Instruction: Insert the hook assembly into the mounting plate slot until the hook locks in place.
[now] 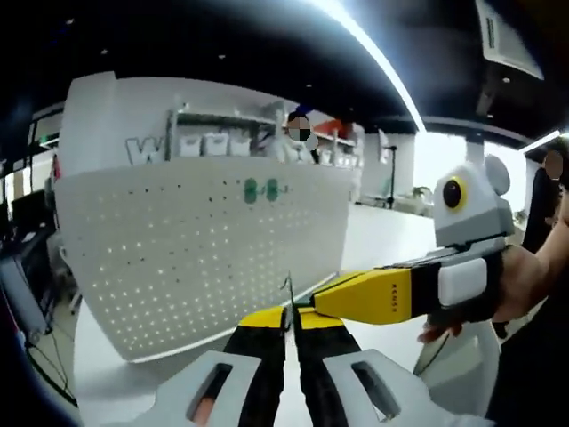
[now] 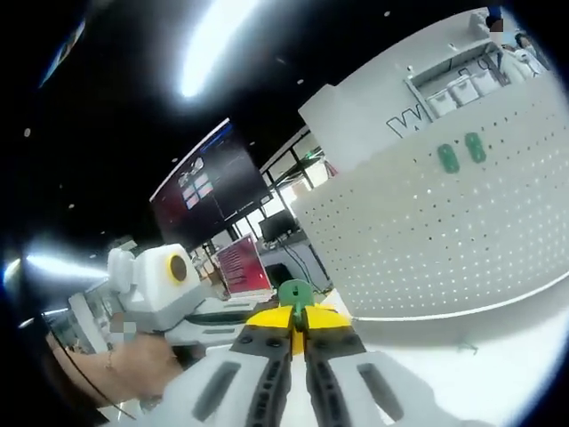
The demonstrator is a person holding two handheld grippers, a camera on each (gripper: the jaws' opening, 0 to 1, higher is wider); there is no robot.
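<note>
Not inserted yet. Your right tongs (image 2: 298, 331) are clamped on the green hook assembly (image 2: 296, 294), held up in the air, well short of the white perforated mounting plate (image 2: 444, 231) standing on the desk (image 2: 498, 356). Two green pieces (image 2: 461, 153) already sit high on the plate. Your left tongs (image 1: 289, 322) are pinched narrow on a thin metal piece (image 1: 287, 289) I can't identify. Left: carry the hook over, seat it, lock it.

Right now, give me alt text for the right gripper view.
The right gripper is shut on a green hook, held up before a white pegboard that carries two green hooks. The left gripper enters from the left.
</note>
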